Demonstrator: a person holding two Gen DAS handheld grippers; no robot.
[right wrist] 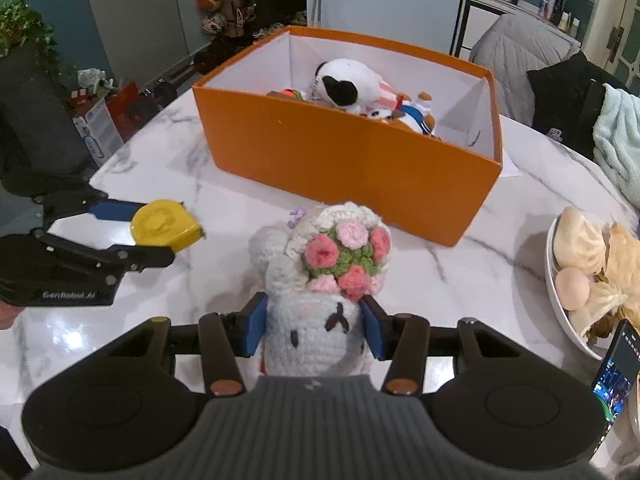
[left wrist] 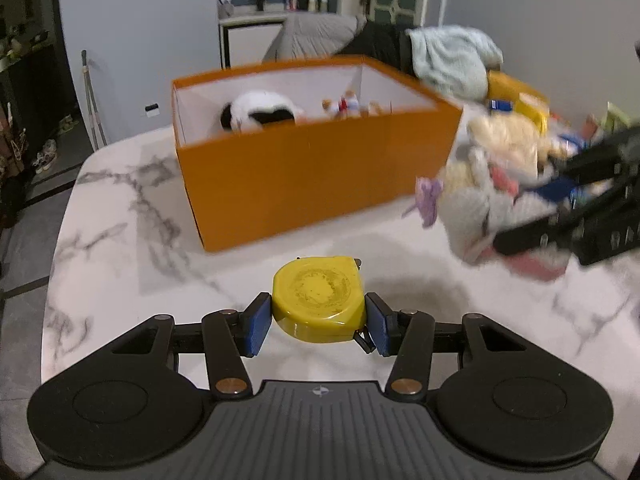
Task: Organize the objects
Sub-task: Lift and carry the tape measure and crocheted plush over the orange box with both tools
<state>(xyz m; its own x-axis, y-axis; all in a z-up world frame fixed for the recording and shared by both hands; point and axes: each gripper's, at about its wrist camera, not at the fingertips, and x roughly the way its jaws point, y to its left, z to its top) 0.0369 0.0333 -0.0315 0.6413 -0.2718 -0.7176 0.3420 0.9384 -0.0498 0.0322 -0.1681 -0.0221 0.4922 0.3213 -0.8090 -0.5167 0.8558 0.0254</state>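
The left gripper clamps the yellow tape measure between its blue pads, and the right gripper squeezes the crocheted doll. Both seem lifted off the marble table, though height is hard to judge. The orange box, ahead of both, already holds plush toys, so these are likely bound there.

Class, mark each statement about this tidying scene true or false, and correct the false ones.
1. The left claw grips a yellow tape measure. True.
2. The right claw is empty. False: it is shut on a crocheted doll with pink flowers.
3. The orange box already holds a black-and-white plush toy. True.
4. The box sits on the floor. False: it stands on the marble table.
5. A bowl of food stands inside the box. False: it is on the table, apart from the box.
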